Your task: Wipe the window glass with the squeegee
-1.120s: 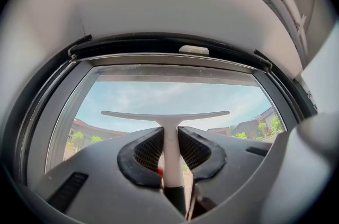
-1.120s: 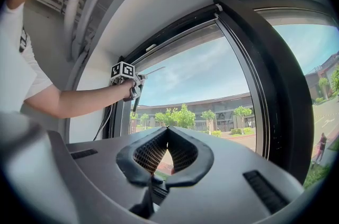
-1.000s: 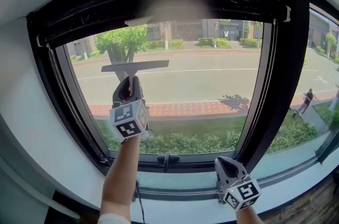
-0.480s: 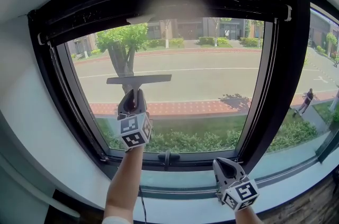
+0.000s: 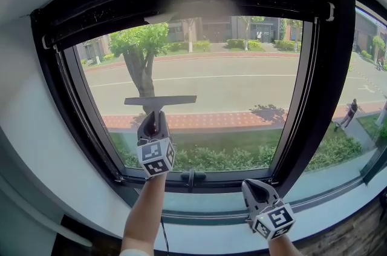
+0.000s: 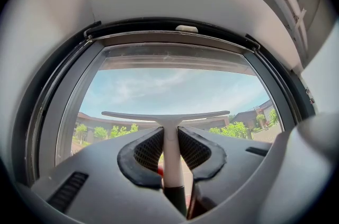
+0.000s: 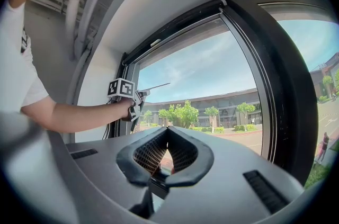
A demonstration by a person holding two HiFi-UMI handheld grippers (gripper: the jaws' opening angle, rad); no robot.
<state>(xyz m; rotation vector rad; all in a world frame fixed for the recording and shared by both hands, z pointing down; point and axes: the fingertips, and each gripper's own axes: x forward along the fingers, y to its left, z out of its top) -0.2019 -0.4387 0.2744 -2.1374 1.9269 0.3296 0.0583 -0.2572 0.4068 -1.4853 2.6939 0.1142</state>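
Left gripper (image 5: 155, 120) (image 6: 168, 135): we hold this grey two-jaw tool, with its marker cube, raised before the lower left part of the pane. Its jaws are clamped on the stem of the squeegee, the black meshed pads (image 6: 148, 150) pressing it from both sides.
Squeegee (image 5: 160, 100) (image 6: 168, 116): T-shaped, with a pale stem, a dark lower handle and a long thin blade bar. It stands upright out of the left gripper with the bar level across the glass. We cannot tell whether the blade touches the pane.
Window glass (image 5: 236, 97): a large clear pane, through which we see a green tree (image 5: 140, 43) and a grey road (image 5: 242, 88) outside.
Window frame (image 5: 323, 67): black and broad, enclosing the pane, with a small dark handle (image 5: 189, 178) at the middle of its bottom rail.
Right gripper (image 5: 256, 188) (image 7: 167, 135): a matching grey tool, held low over the white sill (image 5: 211, 241), well apart from the squeegee. Its jaws are brought together at the tips with nothing between them.
Forearm (image 5: 145, 212): bare, reaching up from the bottom edge to the left gripper.
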